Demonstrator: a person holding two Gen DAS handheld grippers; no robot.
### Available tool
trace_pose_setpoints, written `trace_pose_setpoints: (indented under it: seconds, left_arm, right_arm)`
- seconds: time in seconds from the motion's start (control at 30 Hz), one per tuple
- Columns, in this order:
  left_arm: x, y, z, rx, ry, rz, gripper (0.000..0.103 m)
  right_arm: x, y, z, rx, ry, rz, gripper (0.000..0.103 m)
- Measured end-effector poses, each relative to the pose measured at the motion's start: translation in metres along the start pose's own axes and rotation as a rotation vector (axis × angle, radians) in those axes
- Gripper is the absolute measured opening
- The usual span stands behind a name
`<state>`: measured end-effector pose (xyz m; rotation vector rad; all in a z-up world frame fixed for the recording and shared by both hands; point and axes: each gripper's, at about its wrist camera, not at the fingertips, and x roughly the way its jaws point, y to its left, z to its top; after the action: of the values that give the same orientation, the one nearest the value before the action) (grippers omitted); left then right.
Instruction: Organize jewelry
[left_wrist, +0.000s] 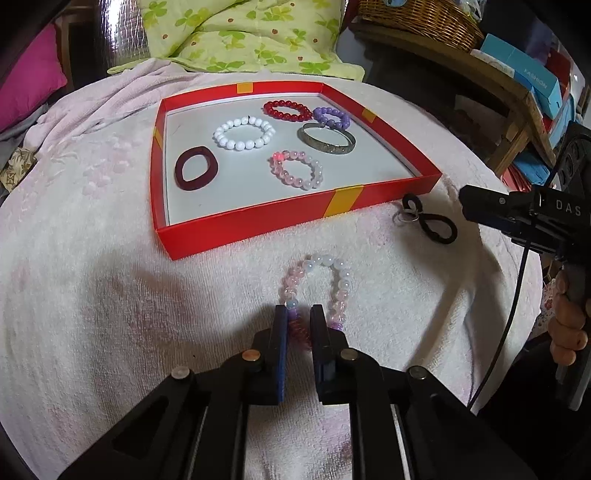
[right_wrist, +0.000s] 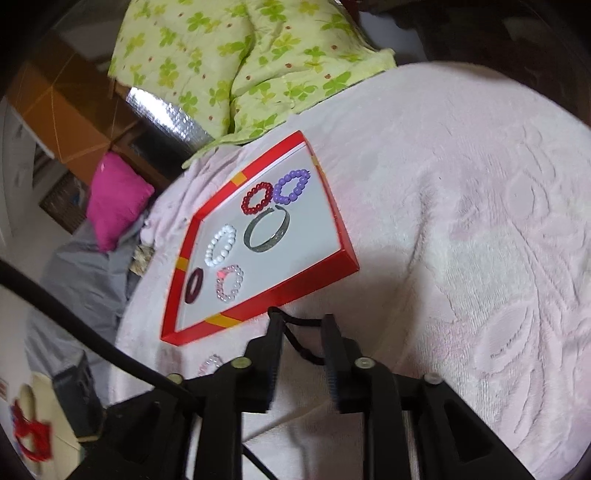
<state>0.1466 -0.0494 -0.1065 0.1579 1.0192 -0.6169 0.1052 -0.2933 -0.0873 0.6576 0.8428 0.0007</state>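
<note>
Gripping the pink bead bracelet on the towel, our left gripper sits clenched on its near end. Its loop points straight ahead toward the red tray; our right gripper straddles the black cord, jaws apart.

A shallow red cardboard tray with yellow tape patches and a pale grey floor is seen lying flat on the towel. Six pieces are laid flat inside it: a dark maroon rounded-square bangle near the front left, a white bead bracelet mid-tray, a glossy red bead bracelet and a purple bead bracelet at the far side, touching or nearly so, a grey metal open cuff bangle just beside the purple one, and a pink-and-white translucent bead bracelet near the front wall.

Outside the tray, a pink, white and lilac bead bracelet is stretched into a narrow loop on the towel. A black cord loop with a small ring lies by the tray's front right corner.
</note>
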Motion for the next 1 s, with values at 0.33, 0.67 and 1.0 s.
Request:
trace_pose_setpoints:
  seconds: [0.33,0.67,1.0]
  left_arm:
    - [-0.015,-0.004,0.003,0.020,-0.037,-0.011,0.010]
    - [-0.031,-0.003,0.005,0.017,-0.084,-0.039,0.009]
    - [-0.042,0.006,0.008,-0.003,-0.117,-0.052,0.009]
  right_arm:
    - [0.024,0.034,-0.008,-0.209,0.017,-0.099,0.057]
    - [0.041,0.033,-0.012,-0.257,0.037,-0.221,0.011]
    - [0.019,0.029,-0.008,-0.162,0.009,-0.051,0.009]
